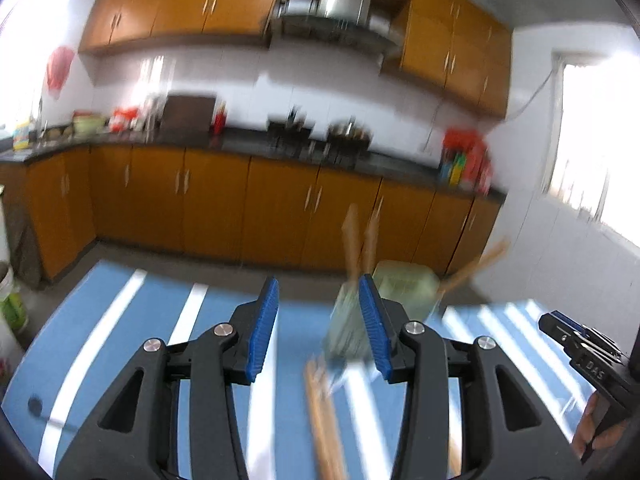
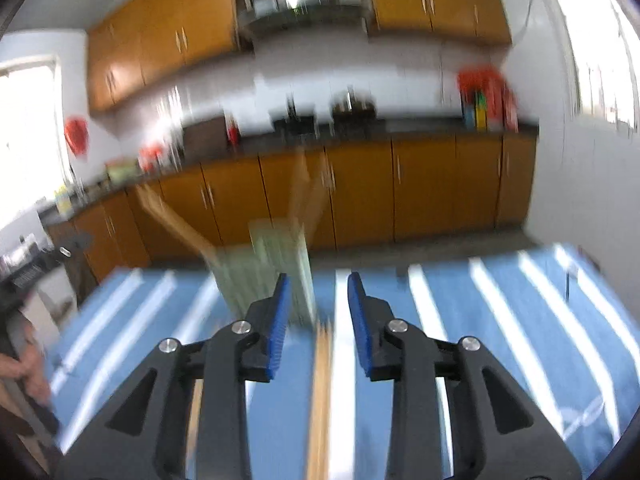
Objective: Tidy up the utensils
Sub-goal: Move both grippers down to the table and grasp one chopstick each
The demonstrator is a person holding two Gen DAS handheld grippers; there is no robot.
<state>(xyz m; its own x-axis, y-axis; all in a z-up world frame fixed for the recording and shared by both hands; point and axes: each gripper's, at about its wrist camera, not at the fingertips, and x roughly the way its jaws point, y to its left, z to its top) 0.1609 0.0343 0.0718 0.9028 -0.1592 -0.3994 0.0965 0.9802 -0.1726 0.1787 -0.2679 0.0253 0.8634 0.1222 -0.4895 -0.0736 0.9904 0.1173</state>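
On the blue striped table [image 1: 120,320], both the left gripper [image 1: 318,326] and right gripper [image 2: 316,320] stood partly apart, holding nothing. Letters "DAS" showed on the right gripper's body; blur hid other writing

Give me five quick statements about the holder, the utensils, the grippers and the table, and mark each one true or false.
1. Wooden utensils stand in the pale green holder. True.
2. The left gripper is clamped on a utensil. False: its jaws stand apart with nothing pressed between the pads.
3. The table is blue with white stripes. True.
4. The right gripper is shut. False: its jaws stand apart, and a wooden piece lies on the table below the gap.
5. The holder lies on its side. False: it stands upright on the table.
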